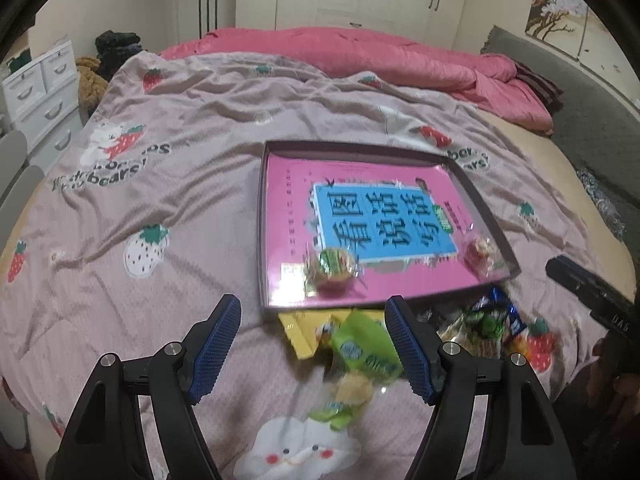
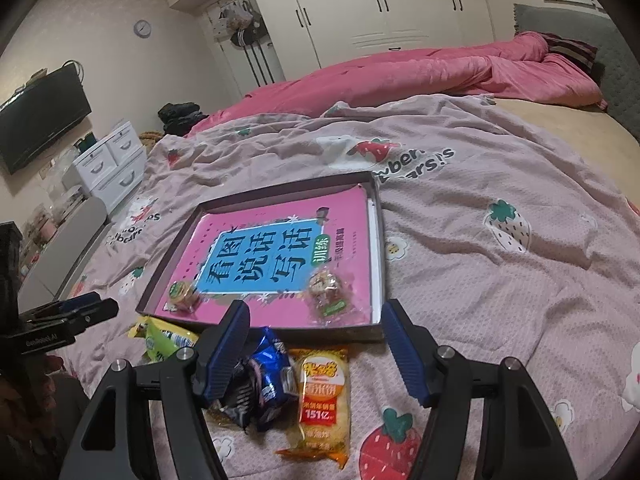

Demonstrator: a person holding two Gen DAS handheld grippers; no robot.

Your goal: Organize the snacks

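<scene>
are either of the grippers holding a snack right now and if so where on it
Nothing is held. The left gripper is open above the green snack packet without pinching it; the right gripper is open over the orange rice cracker pack and blue wrapper.

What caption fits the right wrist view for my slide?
Open right gripper hovers over orange rice-cracker pack and blue wrappers; two snacks already in the tray.

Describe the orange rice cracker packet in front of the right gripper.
The orange rice cracker packet is a glossy, sealed plastic pouch: yellow top, orange-red label band, pale crackers showing through below. It lies flat on the pink bedspread, lengthwise toward the camera, just short of the tray. Its left edge touches the dark blue wrapper. No gripper touches it.
</scene>
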